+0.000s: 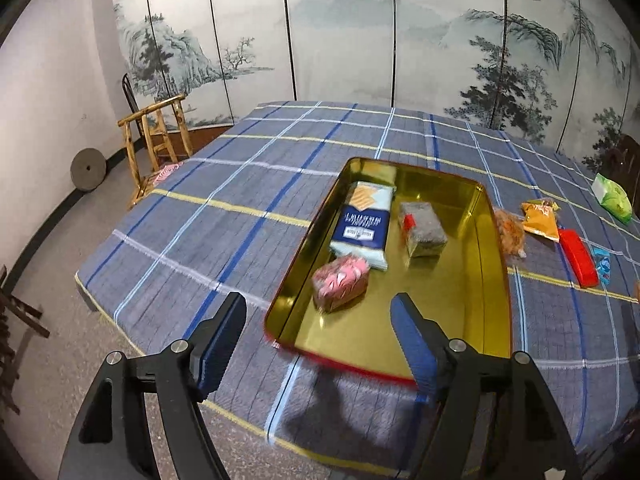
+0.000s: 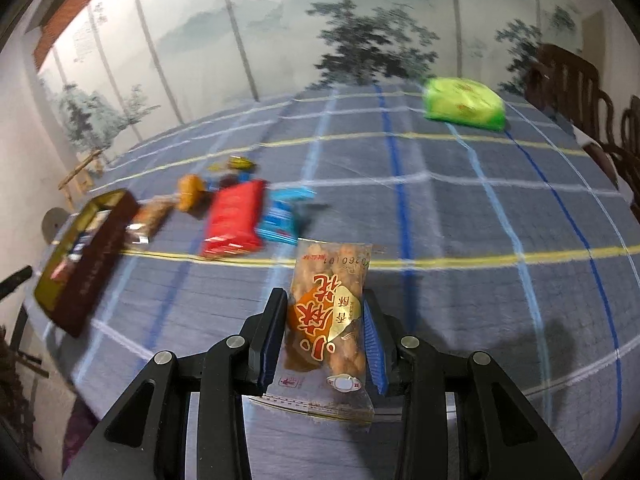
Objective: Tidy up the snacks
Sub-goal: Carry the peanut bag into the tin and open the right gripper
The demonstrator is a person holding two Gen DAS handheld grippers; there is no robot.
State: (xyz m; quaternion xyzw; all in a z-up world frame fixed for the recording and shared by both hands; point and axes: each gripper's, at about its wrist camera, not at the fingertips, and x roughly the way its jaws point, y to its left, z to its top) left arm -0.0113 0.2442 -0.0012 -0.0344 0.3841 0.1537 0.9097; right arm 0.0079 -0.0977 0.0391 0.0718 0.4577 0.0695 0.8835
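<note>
Above a plaid-covered desk (image 2: 440, 208), the right tool (image 2: 326, 332) is clamped on a clear peanut packet (image 2: 328, 320), held off the cloth. Left of it lie a red pack (image 2: 234, 216) and blue wrapper (image 2: 282, 220). The left tool (image 1: 320, 344), fingers wide apart, hovers over the gold tin (image 1: 496, 280) holding a cracker pack (image 1: 362, 224).

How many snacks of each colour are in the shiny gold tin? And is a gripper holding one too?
In the gold tin:
Blue cracker pack: 1
Grey pack: 1
Pink pack: 1
Held in the right gripper, peanut packet: 1
Total: 4
</note>
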